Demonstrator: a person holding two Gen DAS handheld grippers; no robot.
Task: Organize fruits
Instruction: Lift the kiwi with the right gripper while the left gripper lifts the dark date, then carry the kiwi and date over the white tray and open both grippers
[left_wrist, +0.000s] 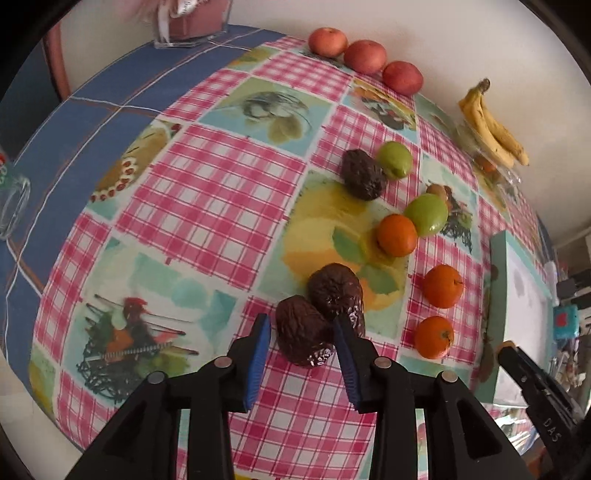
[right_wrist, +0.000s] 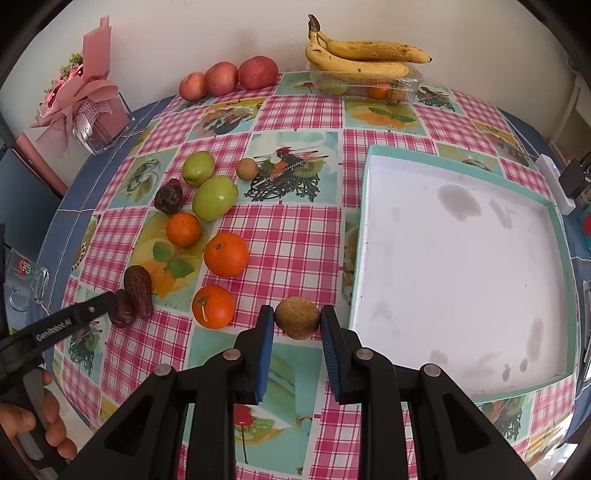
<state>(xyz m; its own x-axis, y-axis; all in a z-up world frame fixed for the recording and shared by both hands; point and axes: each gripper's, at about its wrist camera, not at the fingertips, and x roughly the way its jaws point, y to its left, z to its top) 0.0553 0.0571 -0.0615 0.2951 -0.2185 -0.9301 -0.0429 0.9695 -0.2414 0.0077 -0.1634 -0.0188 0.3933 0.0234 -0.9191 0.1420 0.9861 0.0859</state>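
- My left gripper (left_wrist: 302, 325) sits low centre in its own view, pads either side of a dark wrinkled fruit (left_wrist: 301, 341) lying on the checked tablecloth (left_wrist: 207, 192). One pad touches it, but a sliver of cloth shows at the other, so the jaws are slightly apart and not squeezing.
- A second dark fruit (left_wrist: 334, 295) lies against the first, just above it.
- My right gripper (right_wrist: 297, 314) is clamped on a round brown fruit (right_wrist: 297, 318), both blue pads pressed to its sides, low centre of the right view.
- The white tray (right_wrist: 461, 258) with a teal rim fills the right of that view, just beside the held fruit.
- Three oranges (right_wrist: 226, 254), two green fruits (right_wrist: 214, 197) and a third dark fruit (right_wrist: 168, 199) are scattered left of centre.
- Red apples (right_wrist: 258, 72) and bananas (right_wrist: 365, 61) line the top edge by the wall.
- Writing: "GenRobot.ai" runs along the left gripper's finger at lower left of the right view. "DAS" shows on the right gripper's finger at lower right of the left view. A glass mug (right_wrist: 26, 273) carries a red-and-green logo I cannot read.
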